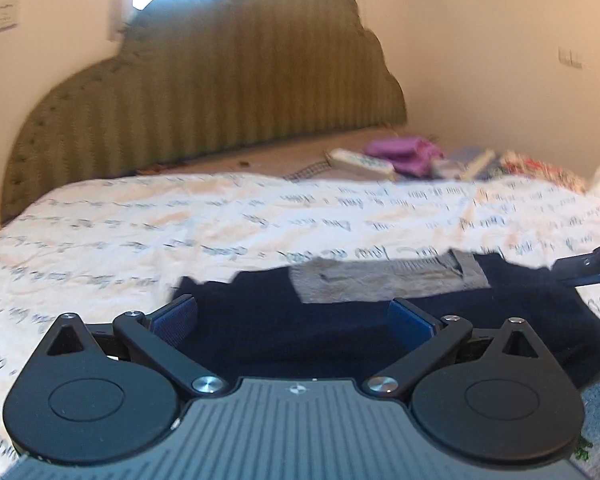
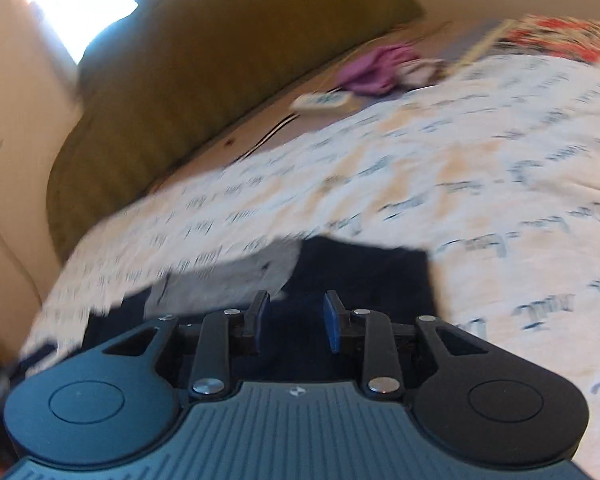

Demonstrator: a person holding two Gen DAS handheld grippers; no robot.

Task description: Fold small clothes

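Left wrist view: the left claw [image 1: 294, 316] stands wide open, nothing pressed between its blue pads. Just beyond and beneath it a dark navy garment [image 1: 340, 332] with a grey panel [image 1: 384, 280] lies flat on the bed's script-printed sheet [image 1: 180, 220]. The right claw [image 1: 588, 268] enters at the garment's right edge.

Right wrist view: the right claw [image 2: 296, 320] is partly open, gripping nothing; its pads hang over the navy garment [image 2: 364, 276], whose grey panel [image 2: 236, 280] lies to the left. The picture is blurred.
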